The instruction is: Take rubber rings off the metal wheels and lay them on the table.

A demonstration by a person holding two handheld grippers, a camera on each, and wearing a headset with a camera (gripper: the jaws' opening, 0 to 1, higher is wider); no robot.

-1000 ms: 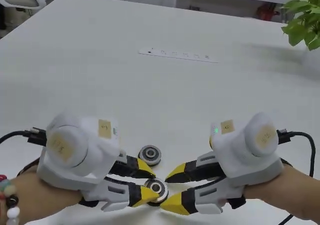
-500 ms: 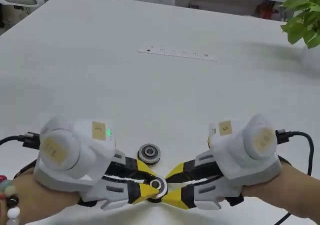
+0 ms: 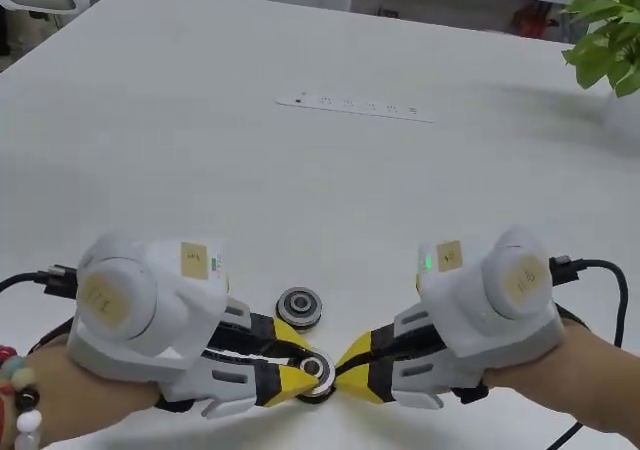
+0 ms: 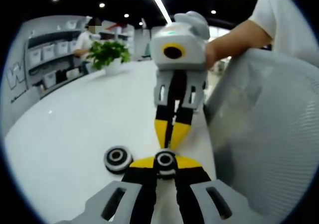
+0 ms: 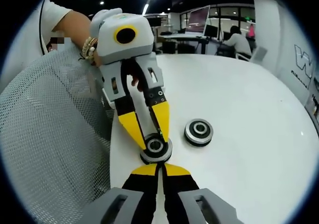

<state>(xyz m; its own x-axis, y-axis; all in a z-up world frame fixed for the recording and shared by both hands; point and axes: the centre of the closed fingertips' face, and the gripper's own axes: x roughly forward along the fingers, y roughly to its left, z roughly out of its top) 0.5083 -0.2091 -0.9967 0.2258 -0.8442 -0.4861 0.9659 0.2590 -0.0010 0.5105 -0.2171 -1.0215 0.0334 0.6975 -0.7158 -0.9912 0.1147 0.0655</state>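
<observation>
While clamping a wheel (image 3: 314, 369) at the surface's (image 3: 300, 190) near edge in the left hand-held gripper (image 3: 296, 364), presses the clenched right hand-held gripper (image 3: 345, 366) to its rim (bite on ring (image 5: 145, 157) unclear). Looks like the stripping step; second wheel (image 3: 298, 307) just beside. Next calls for pinching the ring, peeling it off, laying it down.

Left gripper (image 3: 298, 373) and right gripper (image 3: 346, 367) meet tip to tip, low on white table (image 3: 300, 190). Metal wheel (image 3: 316, 370) sits between left gripper's yellow tips. Right gripper's tips pressed together at wheel's edge, maybe pinching it. Second wheel (image 3: 299, 307) lies just behind, untouched.
</observation>
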